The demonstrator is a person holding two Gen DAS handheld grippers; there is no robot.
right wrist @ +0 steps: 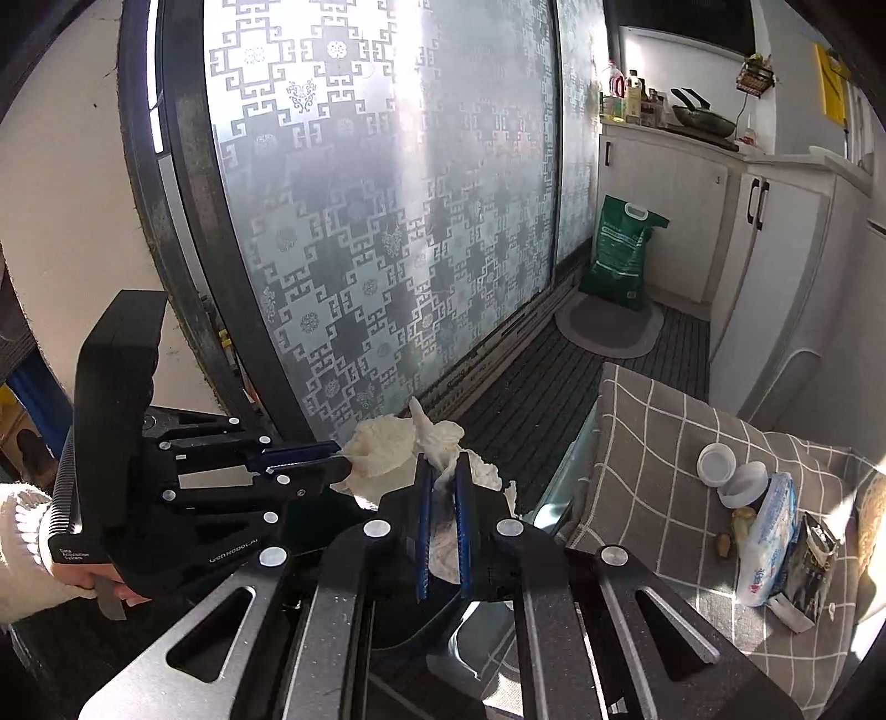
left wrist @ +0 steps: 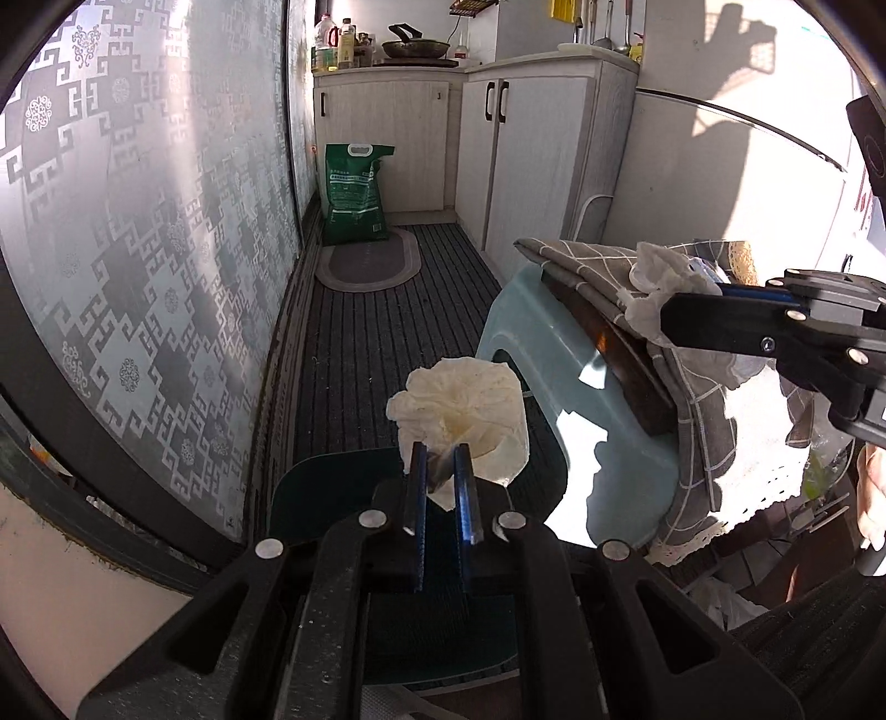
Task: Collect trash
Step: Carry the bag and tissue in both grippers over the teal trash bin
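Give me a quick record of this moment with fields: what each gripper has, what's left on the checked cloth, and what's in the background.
left gripper: shut on a crumpled tissue
right gripper: shut on a second crumpled tissue
checked cloth: draped over a light blue stool
on the cloth: wet wipes pack, two white caps, dark wrapper, small scraps
background: green sack on the floor by white cabinets; pan on the counter
bin: none clearly identifiable
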